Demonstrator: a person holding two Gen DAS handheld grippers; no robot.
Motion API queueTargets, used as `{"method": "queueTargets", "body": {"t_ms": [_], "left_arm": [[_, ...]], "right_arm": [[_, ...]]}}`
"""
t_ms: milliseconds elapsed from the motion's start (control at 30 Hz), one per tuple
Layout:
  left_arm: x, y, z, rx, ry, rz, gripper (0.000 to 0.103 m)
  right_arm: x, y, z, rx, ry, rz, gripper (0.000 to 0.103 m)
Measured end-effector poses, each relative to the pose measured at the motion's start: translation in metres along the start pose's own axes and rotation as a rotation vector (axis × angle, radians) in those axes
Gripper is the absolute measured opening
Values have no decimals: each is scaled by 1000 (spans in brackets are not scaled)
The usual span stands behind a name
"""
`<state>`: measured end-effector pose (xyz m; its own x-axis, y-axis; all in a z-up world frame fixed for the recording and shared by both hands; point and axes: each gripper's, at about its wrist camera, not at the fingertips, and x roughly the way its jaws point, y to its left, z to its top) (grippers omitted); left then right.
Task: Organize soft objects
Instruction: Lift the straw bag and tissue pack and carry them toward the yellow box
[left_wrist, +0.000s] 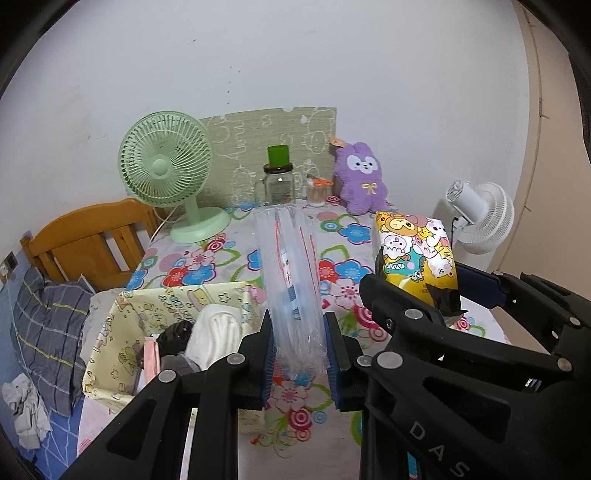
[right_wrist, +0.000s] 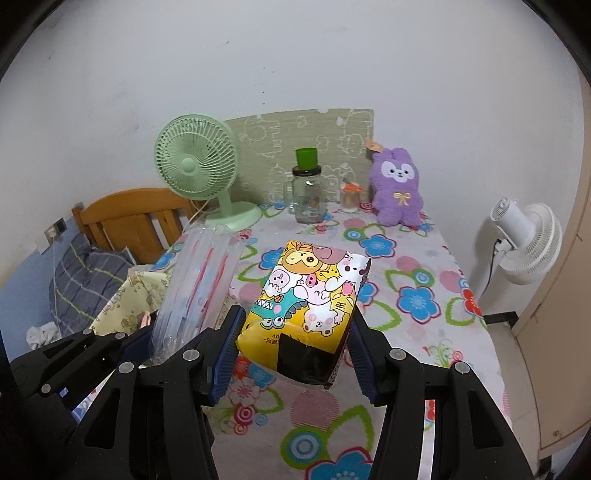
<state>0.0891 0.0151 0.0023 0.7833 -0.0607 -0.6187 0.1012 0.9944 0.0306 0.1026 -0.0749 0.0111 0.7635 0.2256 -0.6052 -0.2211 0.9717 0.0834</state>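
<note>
My left gripper (left_wrist: 301, 354) is shut on a clear plastic pack with red and blue print (left_wrist: 291, 273), which stands upright between the blue pads above the flowered tablecloth (left_wrist: 343, 266). My right gripper (right_wrist: 295, 354) is shut on a yellow cartoon-printed soft pack (right_wrist: 310, 291), held off the table with its black end toward the camera. The two grippers are side by side, with the clear pack (right_wrist: 199, 280) to the left of the yellow one. A pale yellow fabric bin (left_wrist: 177, 295) at the table's left edge holds a white cloth (left_wrist: 218, 332) and dark and pink items.
At the back of the table stand a green desk fan (left_wrist: 166, 173), a glass jar with a green lid (left_wrist: 279, 181), a small jar (left_wrist: 317, 192) and a purple plush rabbit (left_wrist: 364, 177). A white fan (right_wrist: 524, 243) is off the right edge; a wooden headboard (left_wrist: 92, 236) and plaid pillow (left_wrist: 48, 332) are left.
</note>
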Motion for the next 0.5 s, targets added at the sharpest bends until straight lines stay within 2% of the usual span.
{"method": "queueTargets", "body": {"t_ms": [500], "left_arm": [[20, 52, 0, -35, 27, 53, 23]], "right_arm": [[36, 44, 12, -52, 36, 69, 57]]}}
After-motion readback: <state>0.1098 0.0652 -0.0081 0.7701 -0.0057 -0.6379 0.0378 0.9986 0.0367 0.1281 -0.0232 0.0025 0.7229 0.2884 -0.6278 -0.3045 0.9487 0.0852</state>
